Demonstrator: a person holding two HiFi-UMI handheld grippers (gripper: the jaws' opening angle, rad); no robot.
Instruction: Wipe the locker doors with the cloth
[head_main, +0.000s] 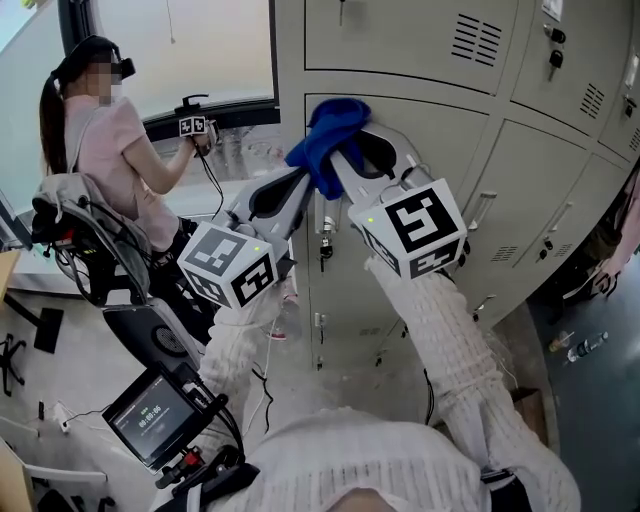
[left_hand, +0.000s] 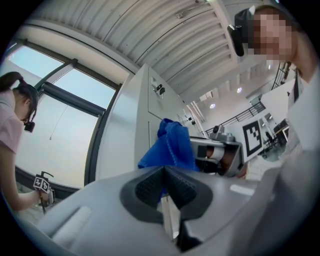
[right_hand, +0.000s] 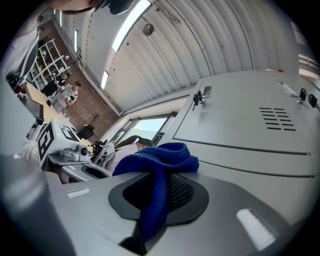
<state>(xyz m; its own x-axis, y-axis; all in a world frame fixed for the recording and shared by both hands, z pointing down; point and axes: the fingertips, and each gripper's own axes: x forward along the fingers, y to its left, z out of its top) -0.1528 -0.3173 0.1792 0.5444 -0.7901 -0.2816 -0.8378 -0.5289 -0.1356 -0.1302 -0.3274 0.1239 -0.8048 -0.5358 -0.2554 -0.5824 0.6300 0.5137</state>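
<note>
Both arms up and forward, left tool (head_main: 303, 178) and right tool (head_main: 342, 162) side by side, jaws tight on cloth (head_main: 332, 128)

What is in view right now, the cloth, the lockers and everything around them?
cloth: one, blue, held up at the locker front
lockers: one bank, several doors, light grey, straight ahead
keys: one bunch, dark, hanging from a lock below the cloth
other person: one, pink top, at left by the window
screen: one, black, lower left
bottle: one, clear, on the floor at right
left gripper: one, grey, shut on the cloth
right gripper: one, grey, shut on the cloth
sleeves: two, white knit
</note>
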